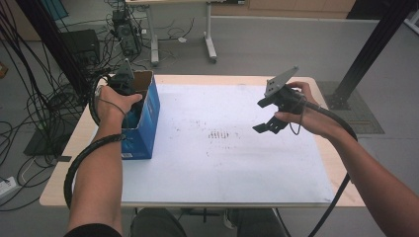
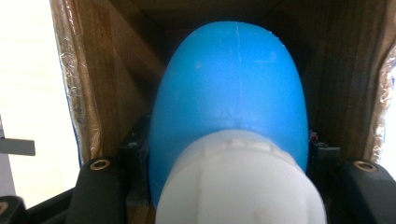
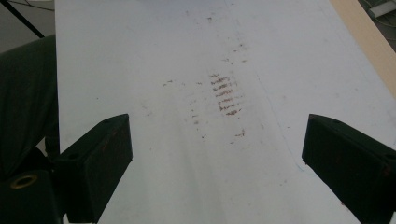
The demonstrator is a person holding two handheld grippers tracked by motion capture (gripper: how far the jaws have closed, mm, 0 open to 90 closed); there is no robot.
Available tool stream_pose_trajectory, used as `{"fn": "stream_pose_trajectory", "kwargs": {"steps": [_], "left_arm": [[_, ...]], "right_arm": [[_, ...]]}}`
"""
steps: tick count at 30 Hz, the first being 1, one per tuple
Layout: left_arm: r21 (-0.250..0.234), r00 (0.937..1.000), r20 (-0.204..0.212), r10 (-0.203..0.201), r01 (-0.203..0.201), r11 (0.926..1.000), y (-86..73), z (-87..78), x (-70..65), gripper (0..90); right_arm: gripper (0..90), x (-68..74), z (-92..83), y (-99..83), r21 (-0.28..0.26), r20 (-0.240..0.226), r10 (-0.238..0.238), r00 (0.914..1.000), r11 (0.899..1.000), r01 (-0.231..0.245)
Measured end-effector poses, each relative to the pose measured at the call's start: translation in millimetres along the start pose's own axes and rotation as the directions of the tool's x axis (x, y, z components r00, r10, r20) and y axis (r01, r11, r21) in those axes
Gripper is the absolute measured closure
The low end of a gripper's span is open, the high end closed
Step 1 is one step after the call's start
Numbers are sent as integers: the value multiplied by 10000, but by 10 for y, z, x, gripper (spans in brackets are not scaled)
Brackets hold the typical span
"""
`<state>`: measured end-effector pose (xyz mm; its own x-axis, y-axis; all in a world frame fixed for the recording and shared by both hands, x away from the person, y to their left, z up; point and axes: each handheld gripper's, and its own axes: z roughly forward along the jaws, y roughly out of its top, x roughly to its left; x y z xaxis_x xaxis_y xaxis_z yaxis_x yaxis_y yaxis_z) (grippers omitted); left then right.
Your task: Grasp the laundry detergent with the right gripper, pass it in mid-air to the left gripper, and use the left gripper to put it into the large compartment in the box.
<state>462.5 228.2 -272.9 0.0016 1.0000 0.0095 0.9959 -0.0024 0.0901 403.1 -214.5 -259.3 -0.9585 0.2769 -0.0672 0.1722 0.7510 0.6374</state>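
Observation:
An open blue cardboard box [image 1: 143, 123] stands on the left side of the table. My left gripper [image 1: 131, 106] reaches down into it from above. In the left gripper view its jaws press on both sides of a rounded blue bottle [image 2: 233, 84] with a white ribbed cap [image 2: 238, 182] towards the camera; the box's brown inner walls [image 2: 107, 93] surround it. My left gripper [image 2: 229, 154] is shut on that bottle. My right gripper [image 1: 264, 116] hovers over the right half of the table, open. Nothing sits between the jaws of the right gripper [image 3: 217, 140], just the sheet below.
A white sheet [image 1: 222, 163] covers most of the wooden table [image 1: 59, 187] and carries dark smudges [image 1: 220, 134] near its middle. Cables and equipment [image 1: 123, 34] lie on the floor at the back left. A black post [image 1: 368, 54] stands at the back right.

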Motion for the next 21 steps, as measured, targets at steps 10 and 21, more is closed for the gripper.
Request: {"fn": "stream_pose_trajectory", "kwargs": {"steps": [10, 21], "left_arm": [[2, 10000, -16, 14, -14, 10000, -1, 0, -5, 370], [-51, 10000, -26, 6, -7, 10000, -4, 2, -4, 370]], "right_arm": [[85, 4, -1, -2, -35, -6, 19, 10000, 10000, -19], [85, 3, -6, -8, -37, 9, 34, 10000, 10000, -34]]}}
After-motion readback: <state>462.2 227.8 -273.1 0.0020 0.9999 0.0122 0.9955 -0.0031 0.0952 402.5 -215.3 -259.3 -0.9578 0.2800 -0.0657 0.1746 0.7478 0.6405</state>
